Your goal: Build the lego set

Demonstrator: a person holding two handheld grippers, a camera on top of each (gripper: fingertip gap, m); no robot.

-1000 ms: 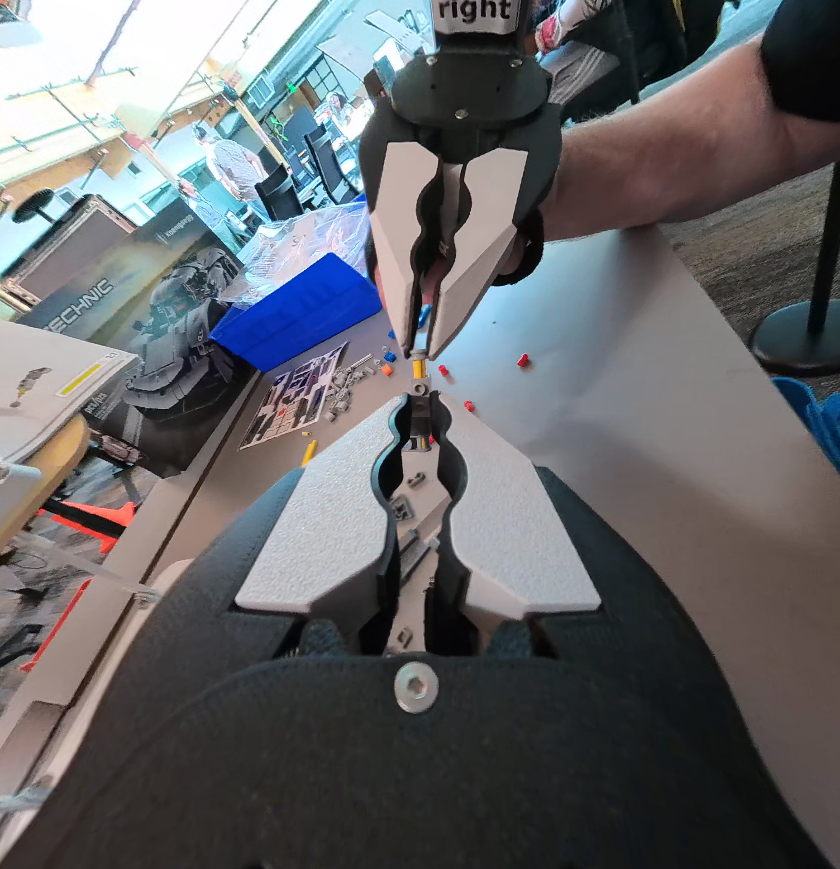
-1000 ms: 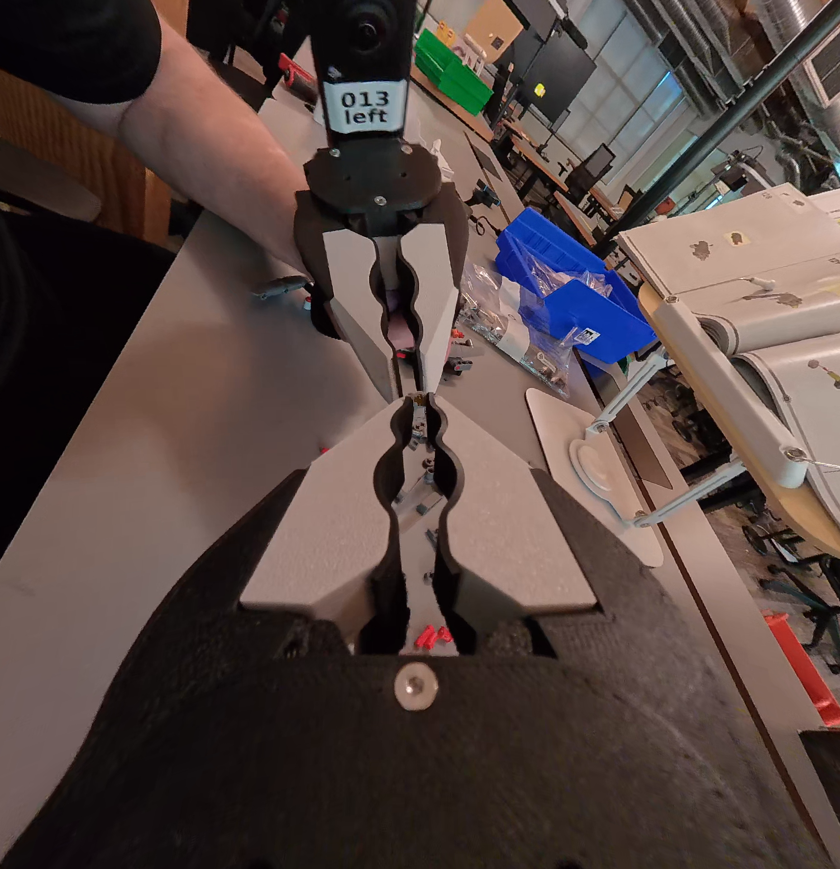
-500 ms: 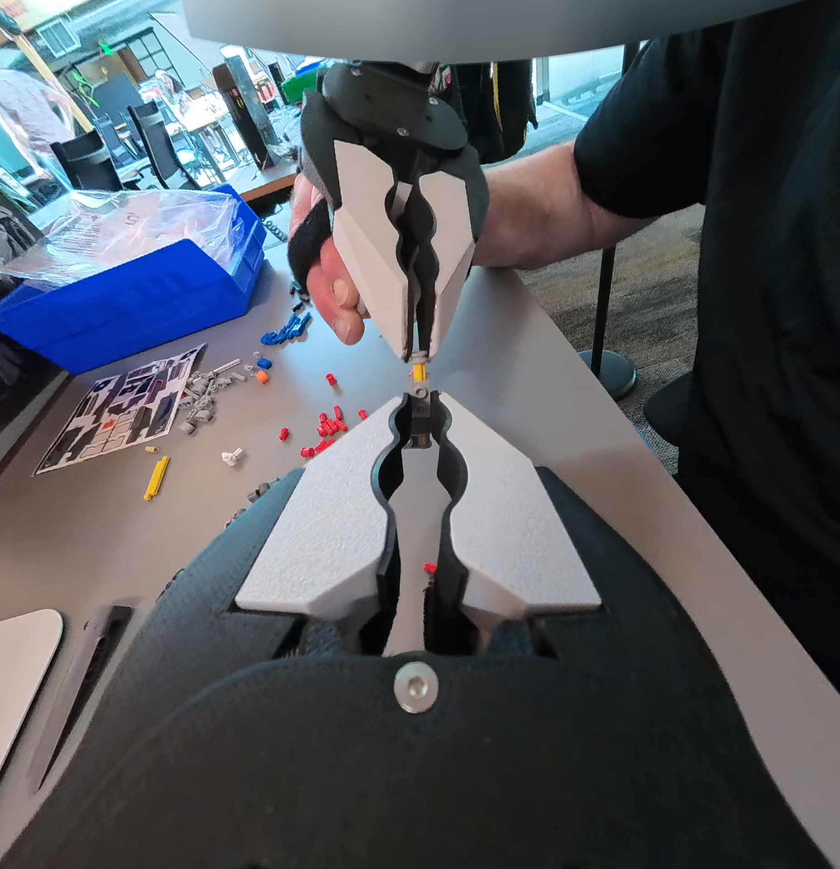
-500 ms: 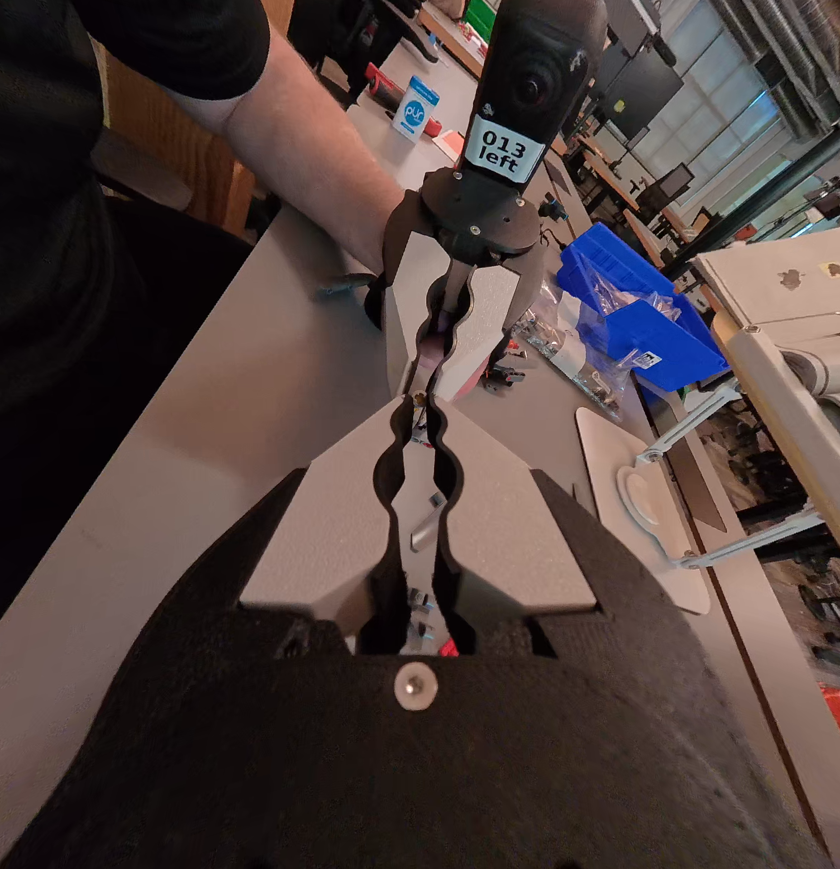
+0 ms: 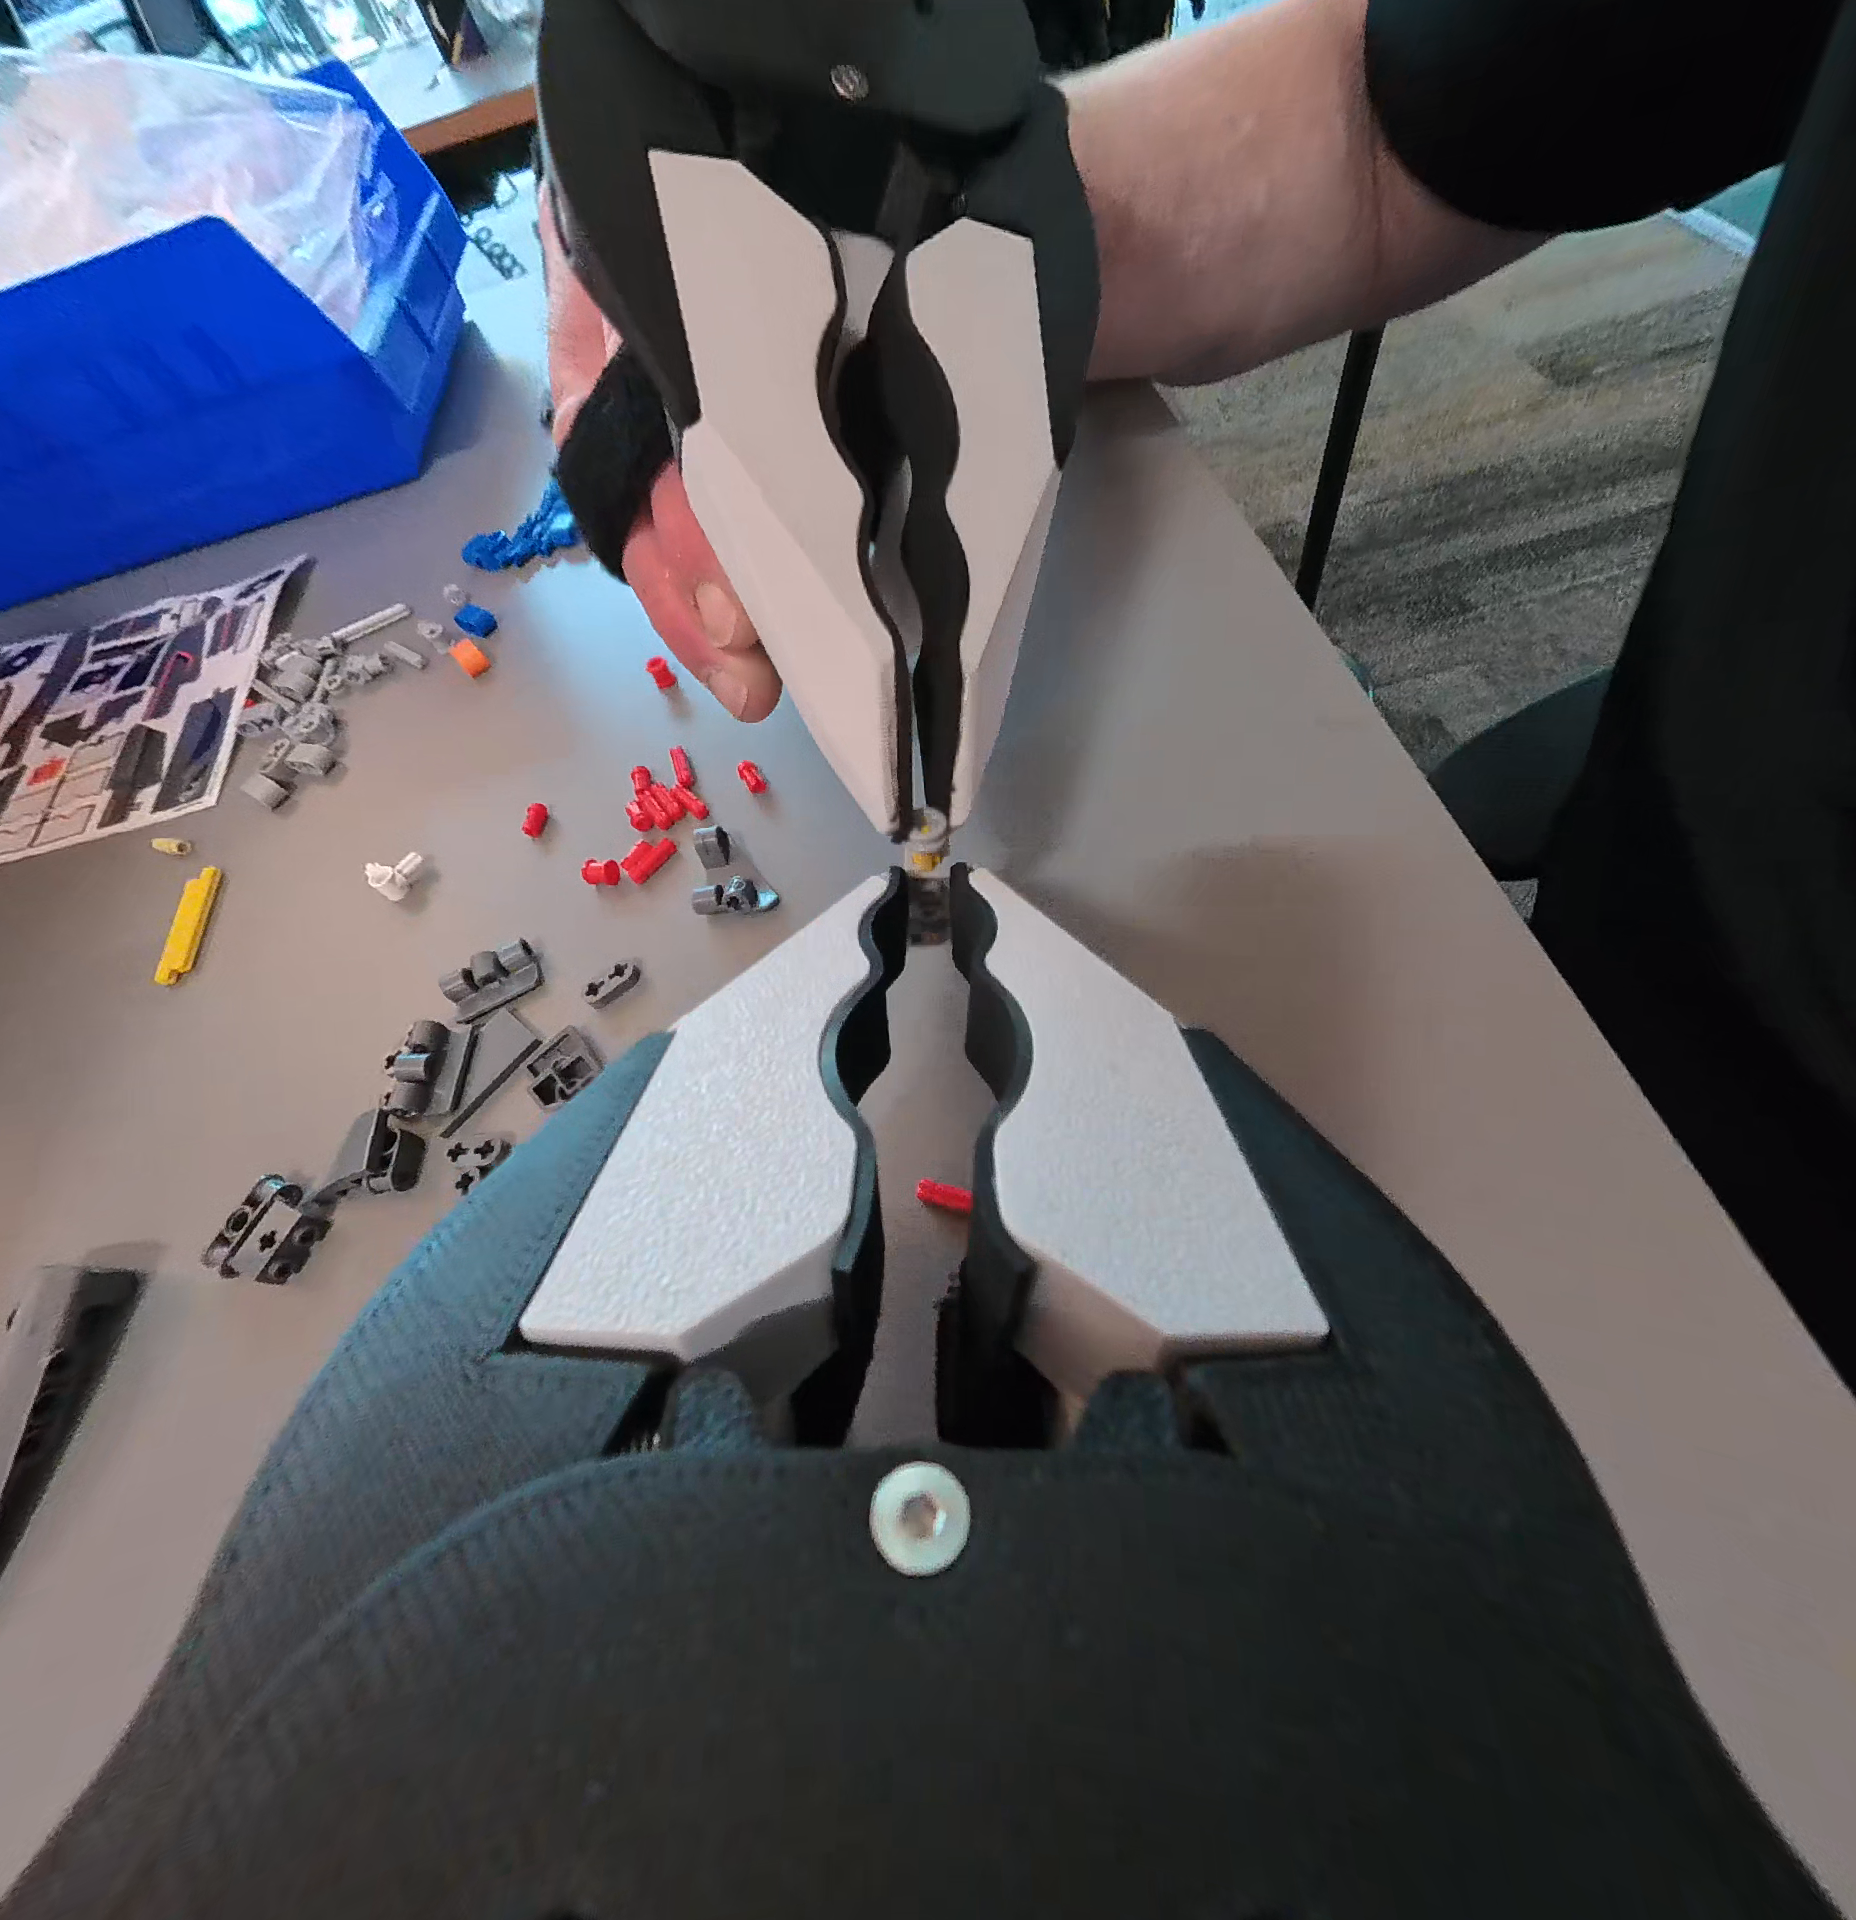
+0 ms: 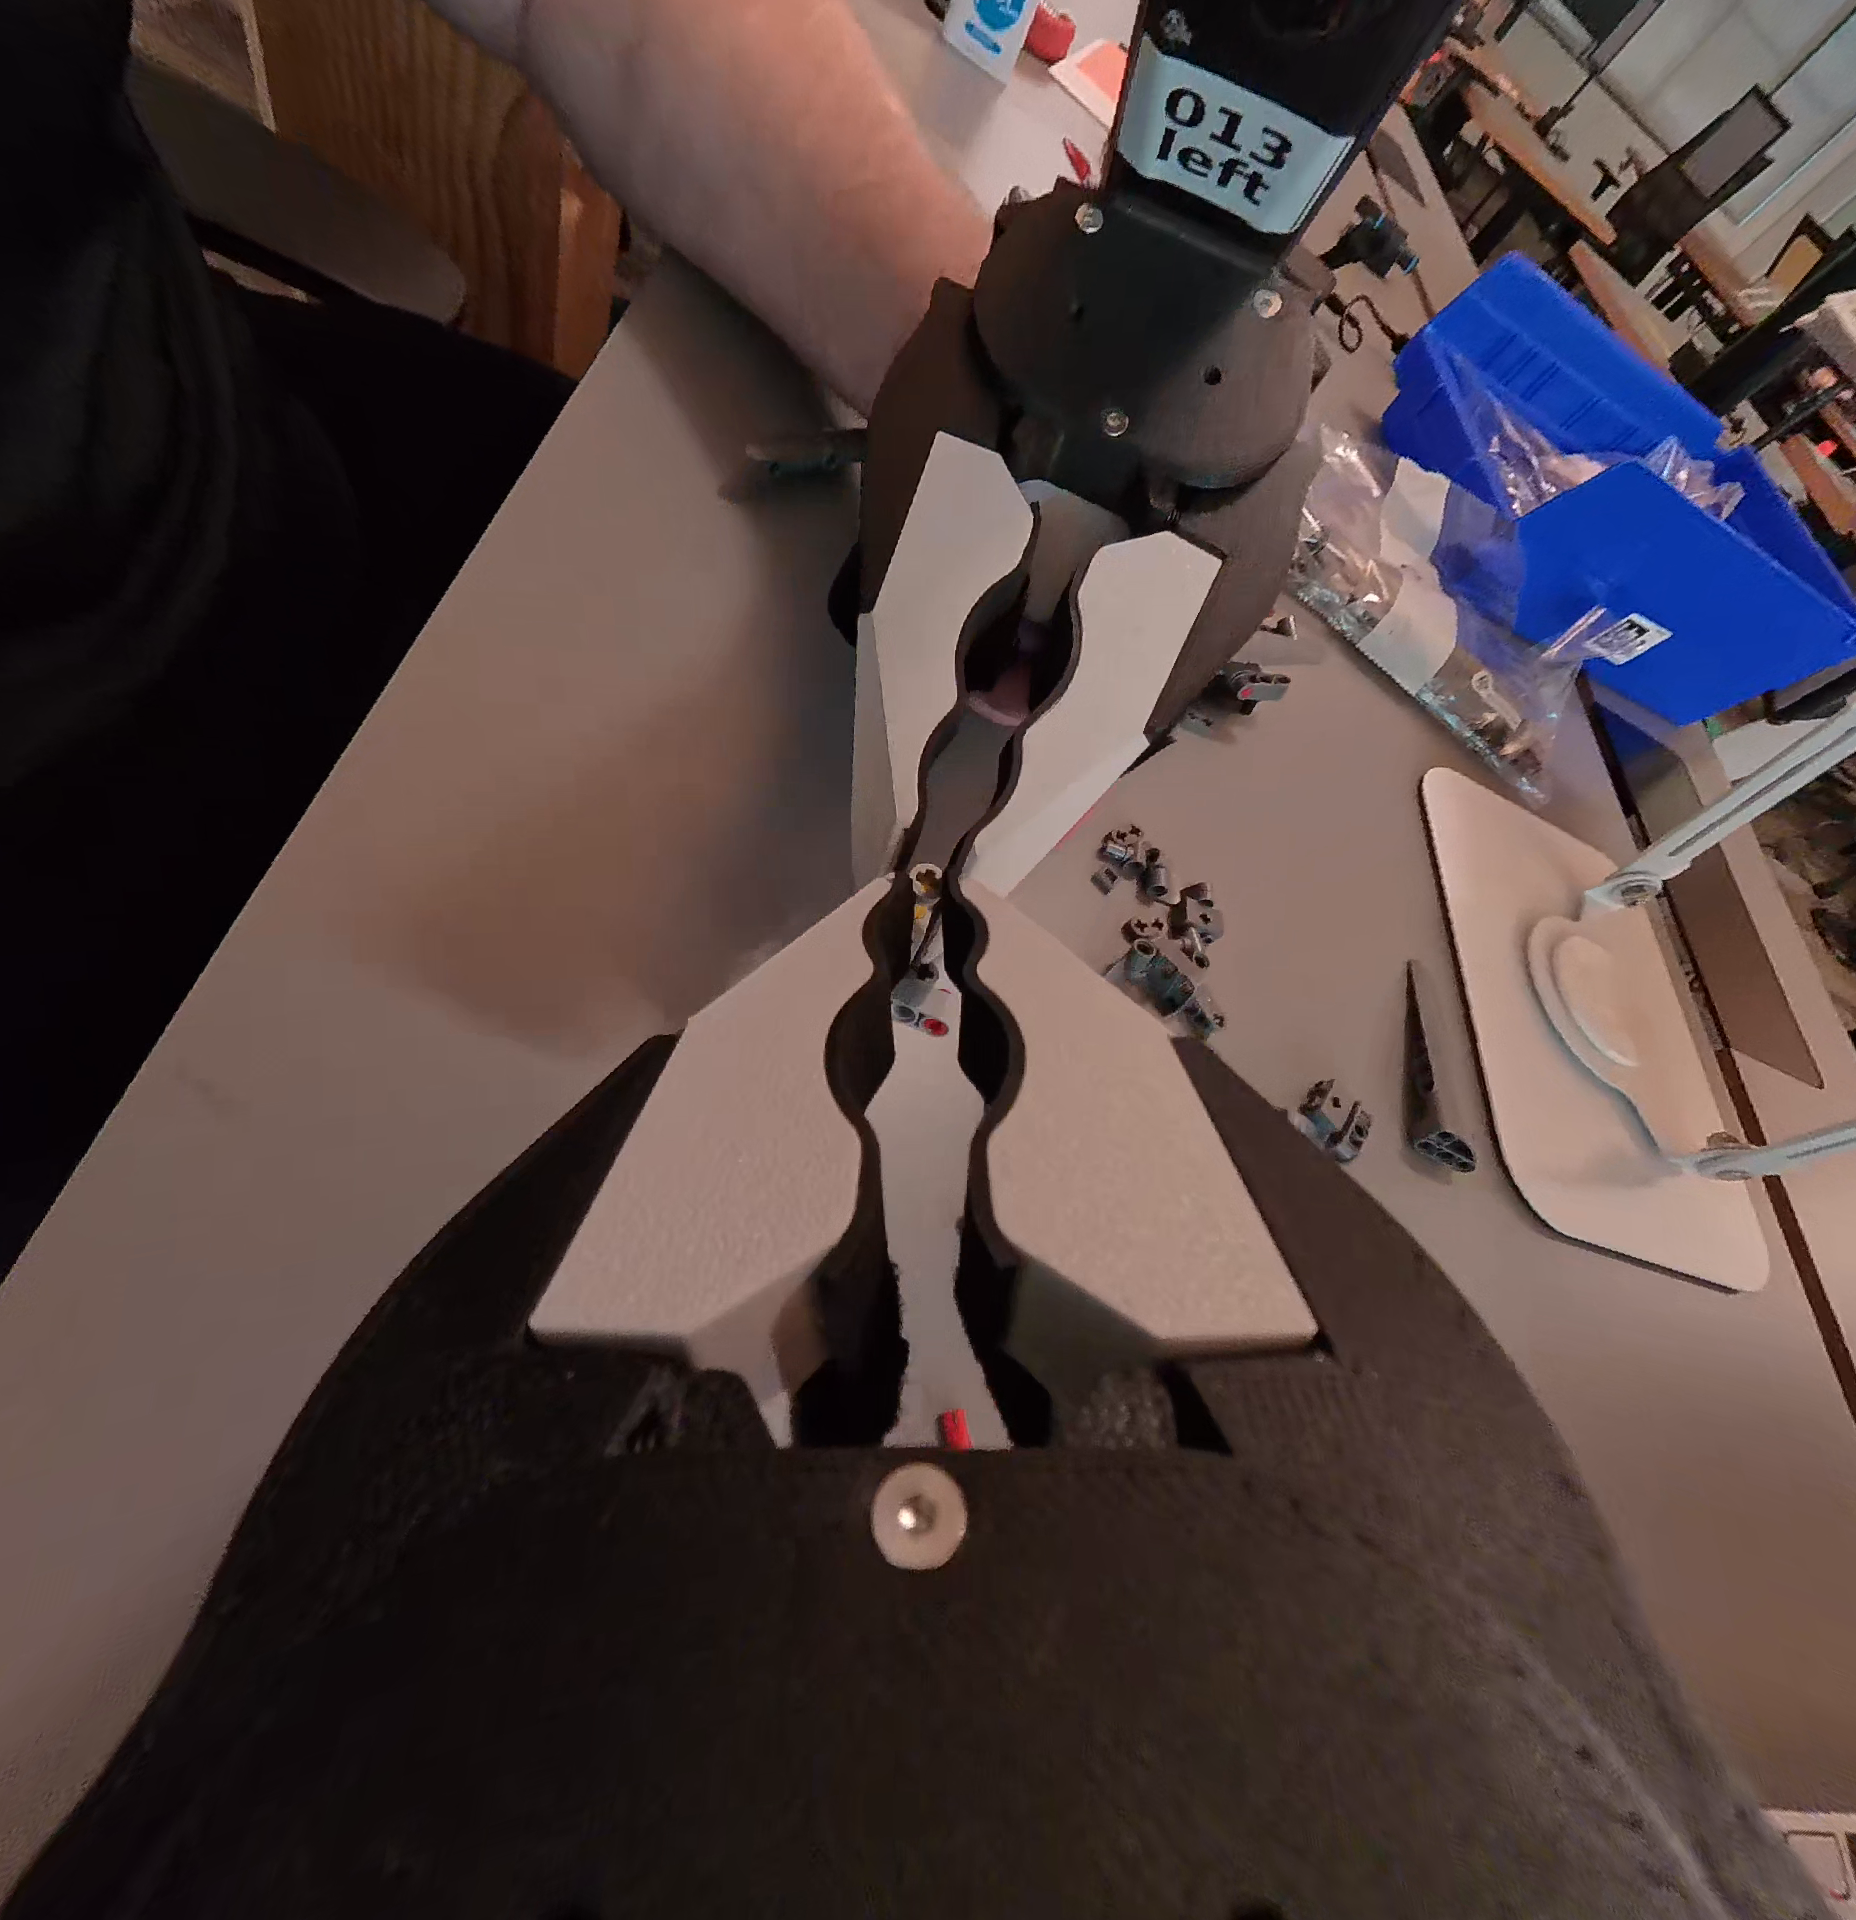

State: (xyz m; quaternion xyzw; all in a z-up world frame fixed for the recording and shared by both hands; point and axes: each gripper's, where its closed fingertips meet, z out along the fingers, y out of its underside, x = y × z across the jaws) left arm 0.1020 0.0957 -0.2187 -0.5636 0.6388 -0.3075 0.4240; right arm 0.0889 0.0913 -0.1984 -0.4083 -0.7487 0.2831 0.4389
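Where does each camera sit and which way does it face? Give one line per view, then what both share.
Left wrist view: on the left gripper, looking along its own white fingers across the grey table at the right gripper and the hand holding it.
Right wrist view: on the right gripper, facing the opposite way at the left gripper and a forearm; its own fingers fill the foreground.
Shared: both grippers tip to tip on a small grey-and-yellow part, the blue bin, loose dark grey pieces.

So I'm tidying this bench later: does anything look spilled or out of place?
Yes. Small building pieces lie loose across the table: a scatter of red pins, grey parts and a yellow rod. One red pin lies alone below the left gripper. Nothing looks broken.
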